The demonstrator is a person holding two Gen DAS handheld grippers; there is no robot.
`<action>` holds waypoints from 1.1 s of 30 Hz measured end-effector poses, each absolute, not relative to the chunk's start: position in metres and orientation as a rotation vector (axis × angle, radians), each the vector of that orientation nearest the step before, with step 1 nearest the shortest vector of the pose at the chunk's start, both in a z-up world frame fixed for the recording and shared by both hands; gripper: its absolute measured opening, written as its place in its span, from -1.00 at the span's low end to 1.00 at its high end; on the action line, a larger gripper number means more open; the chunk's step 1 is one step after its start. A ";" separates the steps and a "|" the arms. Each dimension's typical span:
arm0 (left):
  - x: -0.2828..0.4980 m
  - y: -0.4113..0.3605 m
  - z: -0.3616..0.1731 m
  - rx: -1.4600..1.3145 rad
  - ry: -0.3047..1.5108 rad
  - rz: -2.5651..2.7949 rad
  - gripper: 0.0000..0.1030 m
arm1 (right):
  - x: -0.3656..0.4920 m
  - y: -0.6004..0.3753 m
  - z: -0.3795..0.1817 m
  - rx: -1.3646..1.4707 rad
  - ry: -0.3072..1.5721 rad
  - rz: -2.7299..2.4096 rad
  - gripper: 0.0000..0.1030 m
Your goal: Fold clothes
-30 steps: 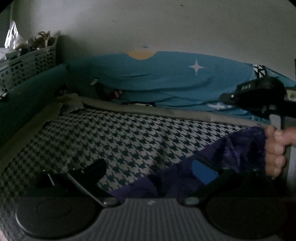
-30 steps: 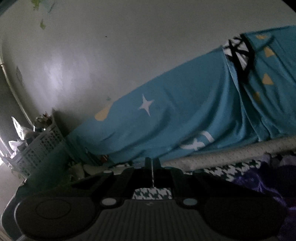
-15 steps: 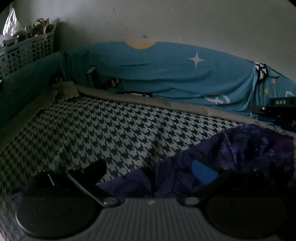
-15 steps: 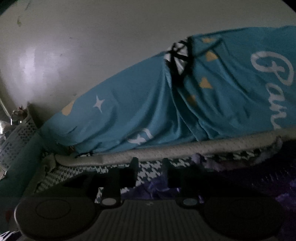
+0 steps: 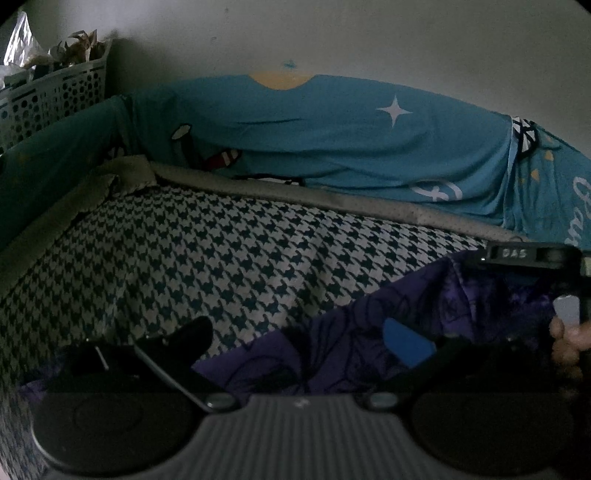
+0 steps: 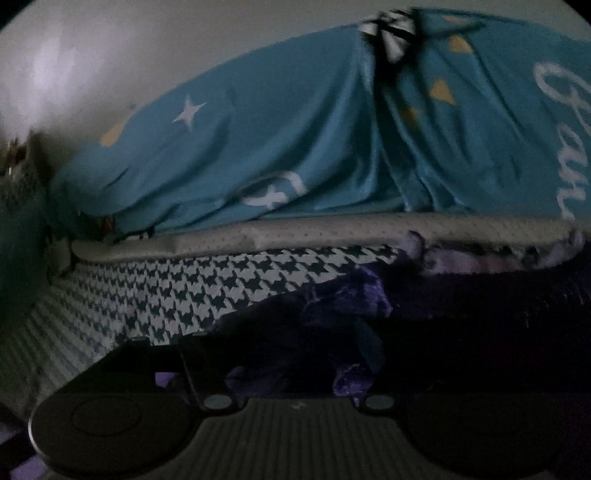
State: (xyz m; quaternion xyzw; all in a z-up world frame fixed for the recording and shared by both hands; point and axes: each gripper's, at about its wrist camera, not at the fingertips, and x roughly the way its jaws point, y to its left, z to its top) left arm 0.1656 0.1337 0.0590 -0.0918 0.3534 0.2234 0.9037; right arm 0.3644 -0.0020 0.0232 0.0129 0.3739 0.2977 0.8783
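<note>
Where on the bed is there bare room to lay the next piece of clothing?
The houndstooth sheet lies bare on the left, bordered by the grey bolster behind, the green cover at left and the purple garment at right. The right side is crowded: the garment is bunched there, with the right gripper, jaws opening, over it.

The garment (image 5: pixel 362 343) lies on the sheet (image 5: pixel 207 258), at its right. Behind the sheet runs a padded edge (image 5: pixel 332 201), then bedding (image 5: pixel 351 140) against the wall (image 5: pixel 332 33). A basket (image 5: pixel 48 96) stands far left, probably beside the bed.
</note>
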 end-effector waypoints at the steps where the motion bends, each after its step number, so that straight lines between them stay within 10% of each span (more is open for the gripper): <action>1: 0.166 0.134 0.058 -0.188 0.734 0.462 0.99 | 0.362 0.001 0.022 -0.001 0.762 0.616 0.01; 5: 0.167 0.134 0.056 -0.201 0.747 0.451 0.99 | 0.363 0.010 0.018 -0.061 0.717 0.590 -0.84; 7: 0.168 0.132 0.056 -0.194 0.748 0.453 0.99 | 0.366 0.007 0.018 -0.006 0.727 0.635 -0.89; 33: 0.192 0.096 0.050 -0.142 0.773 0.396 0.99 | 0.435 -0.160 0.063 0.051 0.699 0.407 -0.34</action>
